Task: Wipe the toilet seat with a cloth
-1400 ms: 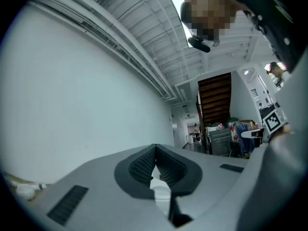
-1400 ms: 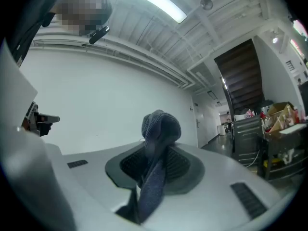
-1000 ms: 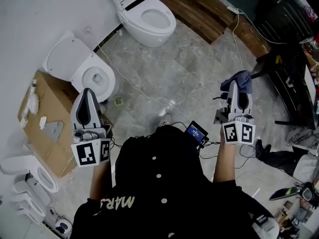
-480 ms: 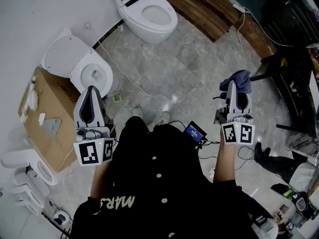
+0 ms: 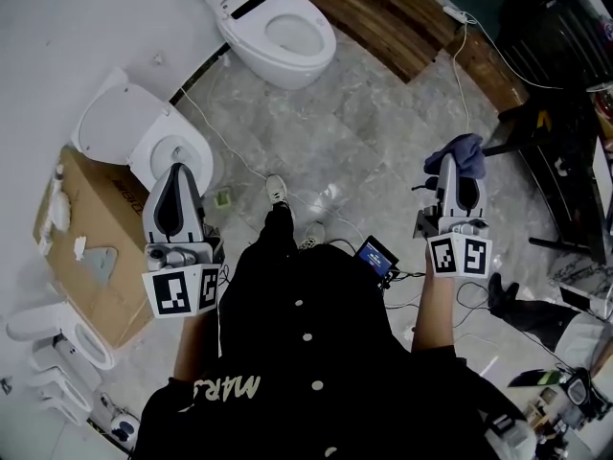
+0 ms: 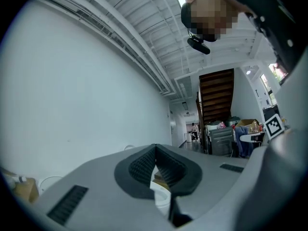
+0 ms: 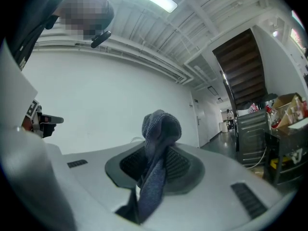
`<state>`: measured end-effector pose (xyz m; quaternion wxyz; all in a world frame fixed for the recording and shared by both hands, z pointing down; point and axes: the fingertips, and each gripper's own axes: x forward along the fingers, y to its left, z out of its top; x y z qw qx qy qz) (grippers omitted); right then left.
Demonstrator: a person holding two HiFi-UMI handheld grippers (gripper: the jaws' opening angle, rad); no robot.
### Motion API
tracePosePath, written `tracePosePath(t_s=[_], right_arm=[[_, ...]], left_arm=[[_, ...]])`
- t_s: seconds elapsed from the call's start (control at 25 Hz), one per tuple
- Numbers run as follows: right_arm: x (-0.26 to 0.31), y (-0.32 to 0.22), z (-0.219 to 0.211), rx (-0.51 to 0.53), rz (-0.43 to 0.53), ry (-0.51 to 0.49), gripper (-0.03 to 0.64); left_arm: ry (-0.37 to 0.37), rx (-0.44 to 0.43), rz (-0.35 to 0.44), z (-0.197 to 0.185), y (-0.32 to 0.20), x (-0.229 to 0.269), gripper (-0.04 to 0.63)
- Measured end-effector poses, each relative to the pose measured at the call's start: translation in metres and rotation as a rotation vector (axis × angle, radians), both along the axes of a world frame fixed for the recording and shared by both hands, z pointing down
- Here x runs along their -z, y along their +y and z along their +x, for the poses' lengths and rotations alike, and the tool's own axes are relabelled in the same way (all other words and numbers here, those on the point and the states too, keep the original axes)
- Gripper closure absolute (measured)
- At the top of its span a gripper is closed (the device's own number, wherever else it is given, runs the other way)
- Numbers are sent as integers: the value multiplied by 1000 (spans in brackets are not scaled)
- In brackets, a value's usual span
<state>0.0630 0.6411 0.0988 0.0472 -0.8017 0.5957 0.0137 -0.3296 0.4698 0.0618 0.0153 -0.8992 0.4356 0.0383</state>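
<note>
Two white toilets stand by the wall in the head view: one at the top (image 5: 278, 32) with its seat down, one at the left (image 5: 153, 147) with its lid raised. My right gripper (image 5: 458, 172) is shut on a blue-grey cloth (image 5: 462, 151), held over the floor far to the right of both toilets. In the right gripper view the cloth (image 7: 160, 126) bunches above the pads and hangs down between them. My left gripper (image 5: 172, 182) is shut with nothing in it, just below the left toilet's bowl. Its pads (image 6: 139, 165) meet at the tip.
A cardboard box (image 5: 81, 247) lies left of my left gripper, with white toilet parts (image 5: 57, 343) below it. A white cable (image 5: 239, 151) runs across the marble floor. Wooden steps (image 5: 383, 17) are at the top, dark furniture (image 5: 556, 142) at the right. My shoe (image 5: 276, 190) is forward.
The person has stepped forward; a shoe now shows ahead of the body. Both toilets have slid left in view. Both grippers keep their pose, the cloth still held.
</note>
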Motion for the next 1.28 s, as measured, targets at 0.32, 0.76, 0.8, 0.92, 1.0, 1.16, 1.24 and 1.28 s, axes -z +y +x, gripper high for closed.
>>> tracePosePath(t_s=[0.32, 0.76, 0.8, 0.92, 1.0, 1.16, 1.24, 1.28], right_arm=[[15, -57, 19, -32, 0, 30, 529], [24, -134, 37, -74, 0, 51, 529], [25, -139, 38, -80, 2, 53, 529], [30, -154, 41, -102, 12, 59, 529], [33, -165, 42, -116, 20, 65, 528], [38, -179, 45, -149, 23, 80, 529], [39, -180, 48, -172, 16, 91, 529], [40, -180, 50, -185, 12, 95, 528]], left_arm=[[18, -27, 12, 21, -70, 6, 588], [42, -47, 5, 38, -161, 5, 588], [46, -52, 7, 39, -168, 6, 588], [56, -64, 20, 41, -190, 10, 588], [59, -71, 25, 42, -205, 11, 588], [62, -89, 29, 43, -228, 12, 588], [59, -104, 30, 44, -237, 13, 588], [57, -109, 30, 45, -242, 14, 588]])
